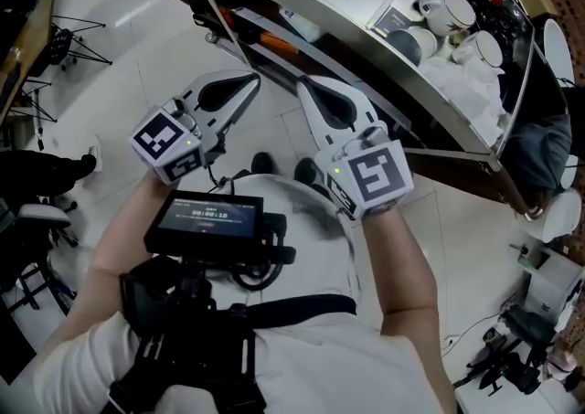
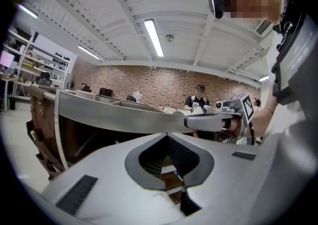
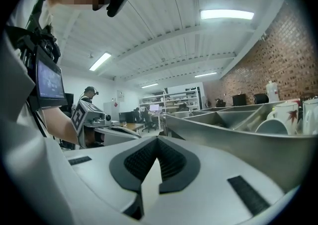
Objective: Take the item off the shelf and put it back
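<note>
A long steel shelf (image 1: pixel 366 37) with open compartments runs across the top of the head view. White mugs (image 1: pixel 457 10) stand in its right compartments, and they show at the right edge of the right gripper view as mugs (image 3: pixel 284 114) behind the shelf wall (image 3: pixel 233 134). My left gripper (image 1: pixel 249 83) and right gripper (image 1: pixel 306 85) hover side by side just short of the shelf's front edge, both shut and empty. The left gripper (image 2: pixel 166 137) points at the shelf rim (image 2: pixel 114 114). The right gripper (image 3: pixel 158 139) has its jaw tips together with nothing between them.
A small screen (image 1: pixel 206 220) hangs on the chest rig below the grippers. A crumpled white cloth (image 1: pixel 466 83) lies in the shelf near the mugs. A tripod (image 1: pixel 73 42) stands on the floor at left. Another person (image 2: pixel 198 101) stands beyond the shelf.
</note>
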A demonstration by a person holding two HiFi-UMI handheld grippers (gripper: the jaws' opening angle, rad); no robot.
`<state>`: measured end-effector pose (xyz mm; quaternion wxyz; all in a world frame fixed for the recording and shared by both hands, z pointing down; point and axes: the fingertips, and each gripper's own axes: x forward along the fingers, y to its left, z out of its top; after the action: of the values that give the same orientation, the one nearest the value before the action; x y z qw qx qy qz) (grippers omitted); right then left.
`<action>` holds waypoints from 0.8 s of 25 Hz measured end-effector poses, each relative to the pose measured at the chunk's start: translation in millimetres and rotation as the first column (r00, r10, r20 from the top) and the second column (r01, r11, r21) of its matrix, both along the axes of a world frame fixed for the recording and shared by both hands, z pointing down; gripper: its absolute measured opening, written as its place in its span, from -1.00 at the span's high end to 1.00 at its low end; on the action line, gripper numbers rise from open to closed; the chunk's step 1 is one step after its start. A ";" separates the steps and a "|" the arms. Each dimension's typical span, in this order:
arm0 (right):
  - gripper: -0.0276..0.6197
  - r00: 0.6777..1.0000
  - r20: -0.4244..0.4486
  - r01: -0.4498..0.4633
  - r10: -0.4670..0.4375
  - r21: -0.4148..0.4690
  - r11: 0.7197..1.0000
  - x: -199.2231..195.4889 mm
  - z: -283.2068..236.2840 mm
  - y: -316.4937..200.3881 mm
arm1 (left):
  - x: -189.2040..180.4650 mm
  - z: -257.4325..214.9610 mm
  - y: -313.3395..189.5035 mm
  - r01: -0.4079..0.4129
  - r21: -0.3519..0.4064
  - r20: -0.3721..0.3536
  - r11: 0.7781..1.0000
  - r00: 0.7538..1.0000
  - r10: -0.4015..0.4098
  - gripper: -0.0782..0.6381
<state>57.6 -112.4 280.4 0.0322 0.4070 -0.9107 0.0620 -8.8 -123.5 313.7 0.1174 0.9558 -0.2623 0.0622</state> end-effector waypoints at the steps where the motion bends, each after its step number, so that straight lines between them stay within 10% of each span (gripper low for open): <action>1: 0.91 1.000 0.004 0.000 0.000 0.000 1.000 -0.2 -0.7 0.9 | 1.1 -0.1 0.7 -0.004 0.004 0.001 1.000 1.000 0.004 0.75; 20: 0.91 1.000 0.023 -0.016 0.016 -0.015 1.000 4.5 3.2 2.1 | 4.8 5.7 1.5 -0.004 0.005 0.014 1.000 1.000 0.004 0.75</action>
<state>62.1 -110.3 283.6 0.0243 0.4133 -0.9073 0.0738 -4.0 -122.0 319.4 0.1131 0.9562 -0.2612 0.0685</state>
